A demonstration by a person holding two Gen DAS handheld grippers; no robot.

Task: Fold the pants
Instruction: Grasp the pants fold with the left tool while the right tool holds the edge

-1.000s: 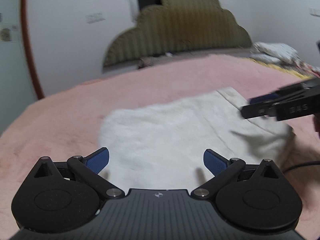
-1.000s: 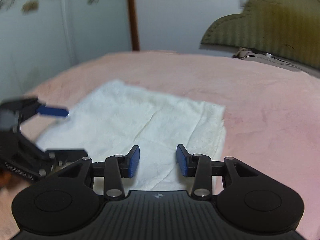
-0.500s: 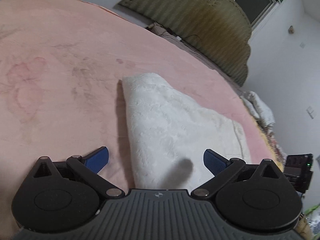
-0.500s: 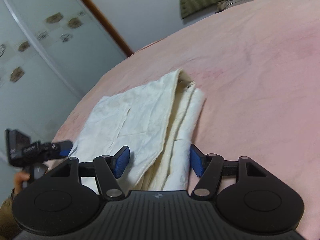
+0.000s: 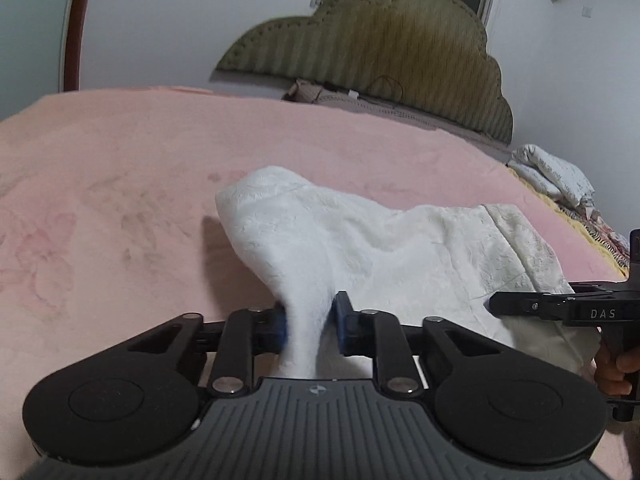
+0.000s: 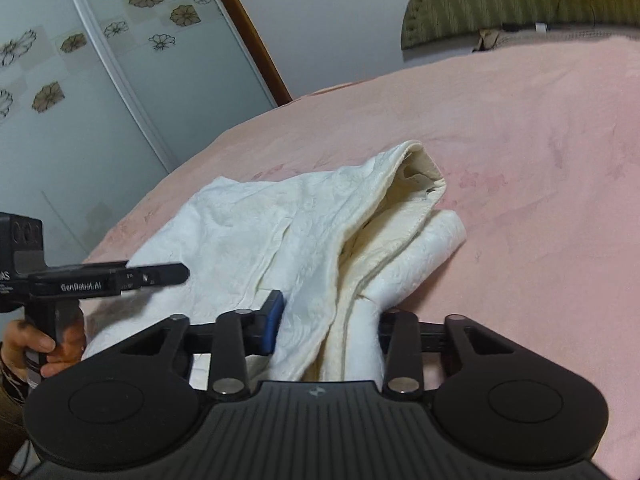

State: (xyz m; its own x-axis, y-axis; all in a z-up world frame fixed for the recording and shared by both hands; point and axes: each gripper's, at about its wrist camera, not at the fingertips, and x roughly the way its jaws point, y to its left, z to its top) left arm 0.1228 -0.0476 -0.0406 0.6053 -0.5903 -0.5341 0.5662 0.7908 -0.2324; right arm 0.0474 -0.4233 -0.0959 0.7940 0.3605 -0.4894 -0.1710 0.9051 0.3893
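White textured pants (image 5: 400, 248) lie folded on the pink bed cover (image 5: 120, 160). My left gripper (image 5: 310, 328) has its jaws closing, and its blue pads pinch a bunched ridge of the near left edge. My right gripper (image 6: 326, 324) is also closing, on the thick layered edge of the pants (image 6: 248, 224) on the waistband side. Its left blue pad presses the cloth and its right pad is hidden behind the fold. Each gripper shows in the other's view: the right gripper (image 5: 496, 305) at the cloth's right edge, the left gripper (image 6: 182, 272) at its left.
An olive scalloped headboard (image 5: 380, 40) stands at the far end of the bed. Folded patterned bedding (image 5: 552, 172) lies at the right bed edge. Sliding doors with a flower print (image 6: 80, 80) stand to the left. A person's hand (image 6: 36, 344) holds the left gripper's handle.
Both grippers went from open above the cloth to closed on its near edge. The pants are now bunched up and raised between the pads, and both views have rolled back towards level.
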